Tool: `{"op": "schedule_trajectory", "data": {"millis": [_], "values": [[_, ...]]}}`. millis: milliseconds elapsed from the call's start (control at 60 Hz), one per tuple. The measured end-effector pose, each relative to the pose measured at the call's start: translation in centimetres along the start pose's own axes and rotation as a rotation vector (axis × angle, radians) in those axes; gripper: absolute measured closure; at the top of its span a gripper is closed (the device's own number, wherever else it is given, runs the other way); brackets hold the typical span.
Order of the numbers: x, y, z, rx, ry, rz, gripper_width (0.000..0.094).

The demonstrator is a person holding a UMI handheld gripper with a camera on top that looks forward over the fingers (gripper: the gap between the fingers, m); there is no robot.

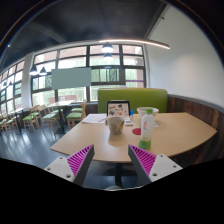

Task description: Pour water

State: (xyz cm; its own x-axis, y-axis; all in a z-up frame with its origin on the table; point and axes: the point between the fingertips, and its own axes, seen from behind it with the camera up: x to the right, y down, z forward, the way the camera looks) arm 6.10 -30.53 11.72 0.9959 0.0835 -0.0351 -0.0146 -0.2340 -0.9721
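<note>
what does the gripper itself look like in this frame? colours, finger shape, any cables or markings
The gripper shows as two pale, white-grey fingers, angular and tapering toward the tips. Each bears a magenta pad with dark diagonal ribbing on its inner face. No cables, markings, hand or sleeve show in this view. The fingers are apart with nothing between them; a table lies beyond.

Wide windows [75, 75] across the far wall, green bench [130, 98] behind a pale wooden tabletop [180, 132] — long ceiling light [135, 43] overhead.

Green sofa [131, 98], tan table [175, 132]
</note>
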Motion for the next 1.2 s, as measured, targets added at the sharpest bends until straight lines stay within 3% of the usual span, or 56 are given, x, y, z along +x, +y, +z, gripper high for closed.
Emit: {"op": "schedule_trajectory", "data": {"millis": [250,483,717,750,800,1000,1200], "values": [[6.4,0.7,2.6,-0.031,0.106,-0.003,0.0139],[15.3,1.6,10.6,-0.067,0.181,-0.009,0.0138],[17.2,0.0,20.4,-0.051,0.164,-0.013,0.0132],[16.9,-0.2,21.7,-0.046,0.150,-0.027,0.0165],[17.1,0.1,22.9,-0.064,0.171,-0.046,0.0494],[17.4,-0.4,24.7,-0.024,0.206,-0.093,0.0602],[19.2,-1.3,25.6,-0.058,0.250,-0.176,0.0603]]}}
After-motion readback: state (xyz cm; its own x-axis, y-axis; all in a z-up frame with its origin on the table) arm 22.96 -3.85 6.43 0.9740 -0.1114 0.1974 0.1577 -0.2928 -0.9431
